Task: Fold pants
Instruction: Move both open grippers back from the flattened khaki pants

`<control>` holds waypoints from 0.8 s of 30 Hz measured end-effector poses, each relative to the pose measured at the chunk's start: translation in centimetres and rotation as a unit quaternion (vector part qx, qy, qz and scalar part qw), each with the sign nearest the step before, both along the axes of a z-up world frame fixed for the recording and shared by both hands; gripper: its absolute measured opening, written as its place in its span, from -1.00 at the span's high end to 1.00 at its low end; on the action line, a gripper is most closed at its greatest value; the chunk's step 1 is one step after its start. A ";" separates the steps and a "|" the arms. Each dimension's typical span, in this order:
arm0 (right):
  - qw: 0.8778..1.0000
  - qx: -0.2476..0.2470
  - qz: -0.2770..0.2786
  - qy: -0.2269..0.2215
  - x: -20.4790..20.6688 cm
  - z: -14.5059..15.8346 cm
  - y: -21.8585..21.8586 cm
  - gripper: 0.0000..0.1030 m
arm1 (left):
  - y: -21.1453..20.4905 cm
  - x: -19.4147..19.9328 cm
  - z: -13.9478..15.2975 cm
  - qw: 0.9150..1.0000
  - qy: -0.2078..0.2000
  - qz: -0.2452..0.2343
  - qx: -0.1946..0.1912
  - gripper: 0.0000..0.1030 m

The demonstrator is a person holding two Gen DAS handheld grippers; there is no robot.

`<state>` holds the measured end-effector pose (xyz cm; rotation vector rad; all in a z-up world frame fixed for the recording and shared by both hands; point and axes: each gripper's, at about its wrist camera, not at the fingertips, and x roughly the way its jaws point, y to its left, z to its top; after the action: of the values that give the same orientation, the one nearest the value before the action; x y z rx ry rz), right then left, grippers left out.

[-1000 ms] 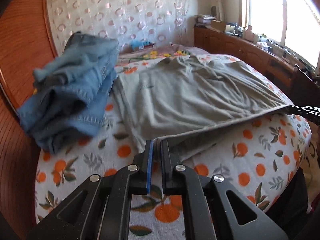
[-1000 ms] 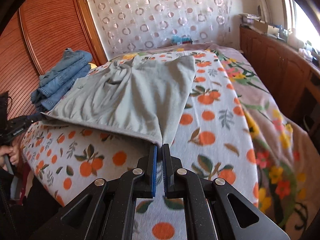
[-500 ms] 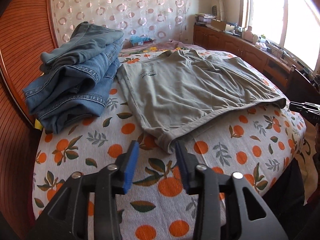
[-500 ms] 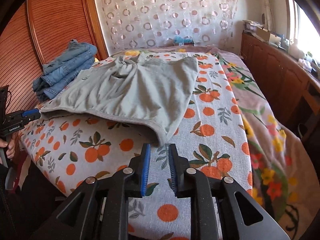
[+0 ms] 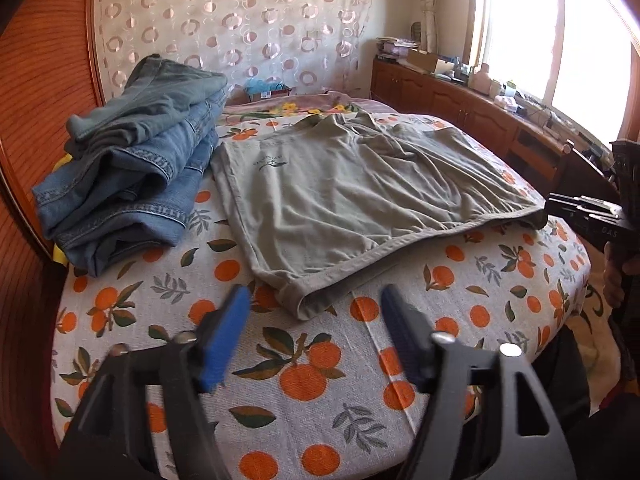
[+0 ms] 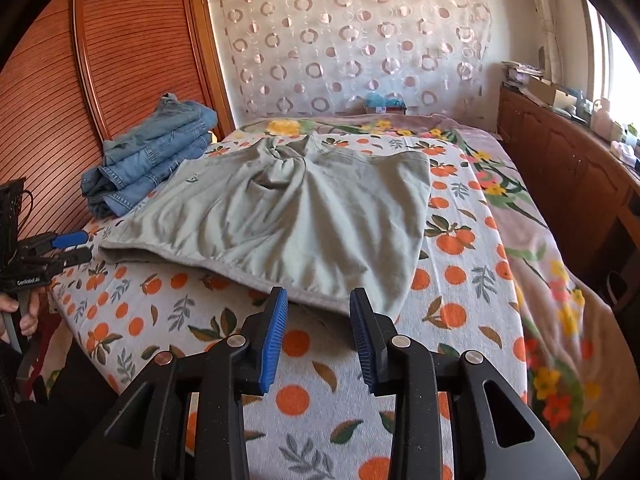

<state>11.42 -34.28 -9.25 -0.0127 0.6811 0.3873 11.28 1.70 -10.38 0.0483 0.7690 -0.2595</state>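
Here, my left gripper [image 5: 314, 334] hangs with jaws spread wide and empty just short of the near corner of the grey-green pants [image 5: 352, 192], which lie flat on the orange-print bedspread [image 5: 312, 408], their hem corner at twelve o'clock from my blue pads [image 5: 224, 340]. My right gripper [image 6: 318, 334] is likewise parted, holding nothing, with the hem edge of the same pants [image 6: 296, 216] showing in the gap between its jaws, the far corner at about one o'clock.

The relation that counts: the hem runs crosswise between my two grippers, one corner before each, and the garment's long axis stretches away from both toward the headboard at twelve. By my reading, neither hand is clearly nearer; the right sits closer over the cloth, and the left stands a little back from its corner.

The left view shows a small printed logo [image 5: 272, 161] near the pants' left edge and my right gripper [image 5: 580, 210] at three o'clock, touching or just beside the far hem corner. The right view instead shows the bunched, gathered middle [image 6: 286, 164] of the garment and my left gripper [image 6: 60, 248] at nine o'clock, just clear of the cloth. A stack of folded jeans [image 5: 132, 160] sits at ten o'clock, just beside the pants.
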 end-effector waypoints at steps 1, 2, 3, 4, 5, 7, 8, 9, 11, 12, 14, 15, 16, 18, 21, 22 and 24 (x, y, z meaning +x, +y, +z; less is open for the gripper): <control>1.000 0.004 -0.002 -0.001 0.2 -0.1 -0.1 0.34 | 0.1 0.1 0.0 1.000 0.000 0.001 -0.005 -0.51; 1.000 0.006 -0.003 -0.002 0.1 -0.1 -0.2 0.34 | 0.2 0.2 -0.1 1.000 0.001 0.002 -0.007 -0.51; 1.000 0.008 -0.005 -0.004 0.2 0.0 -0.3 0.34 | 0.2 0.4 -0.1 1.000 0.000 0.004 -0.007 -0.51; 1.000 0.009 -0.008 -0.007 0.3 0.0 -0.3 0.33 | 0.2 0.5 0.0 1.000 -0.003 0.006 -0.005 -0.51; 1.000 0.011 -0.011 -0.011 0.4 0.1 -0.4 0.33 | 0.3 0.6 0.0 1.000 -0.007 0.011 -0.002 -0.51; 1.000 0.017 -0.016 -0.016 0.8 0.3 -0.7 0.32 | 0.5 0.9 0.3 1.000 -0.013 0.019 -0.004 -0.51; 0.999 0.019 -0.021 -0.018 1.1 0.4 -0.8 0.31 | 0.6 1.1 0.4 1.000 -0.015 0.021 -0.007 -0.51; 0.999 0.019 -0.027 -0.019 1.3 0.3 -0.8 0.31 | 0.7 1.3 0.5 1.000 -0.016 0.023 -0.009 -0.51; 0.999 0.015 -0.043 -0.014 2.1 -0.1 -1.0 0.31 | 0.7 1.8 0.7 0.999 -0.020 0.029 -0.006 -0.51; 0.999 0.011 -0.046 -0.009 2.5 -0.4 -1.0 0.31 | 0.7 2.0 0.7 0.999 -0.021 0.030 -0.004 -0.51; 0.998 -0.007 -0.056 0.003 3.2 -1.3 -0.8 0.31 | 0.6 2.5 0.5 0.999 -0.019 0.035 0.004 -0.51; 0.998 -0.012 -0.059 0.011 3.5 -1.7 -0.7 0.31 | 0.6 2.8 0.4 0.999 -0.017 0.035 0.006 -0.51; 0.998 -0.017 -0.061 0.020 3.7 -2.1 -0.6 0.31 | 0.6 2.9 0.2 0.999 -0.014 0.036 0.009 -0.51; 0.997 -0.026 -0.065 0.033 3.9 -2.9 -0.6 0.31 | 0.7 3.3 -0.3 0.999 -0.003 0.040 0.014 -0.51; 0.996 -0.035 -0.070 0.042 4.1 -3.8 -0.6 0.31 | 0.9 3.7 -1.2 0.999 0.012 0.045 0.022 -0.51; 0.996 -0.035 -0.071 0.044 4.1 -4.0 -0.6 0.31 | 0.9 3.7 -1.4 0.998 0.016 0.046 0.026 -0.51; 0.996 -0.035 -0.072 0.047 4.1 -4.3 -0.6 0.30 | 0.9 3.7 -1.9 0.998 0.022 0.048 0.033 -0.51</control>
<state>15.48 -34.90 -13.53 -0.0111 0.7838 0.2255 15.02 2.60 -12.28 0.0680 0.8216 -0.1444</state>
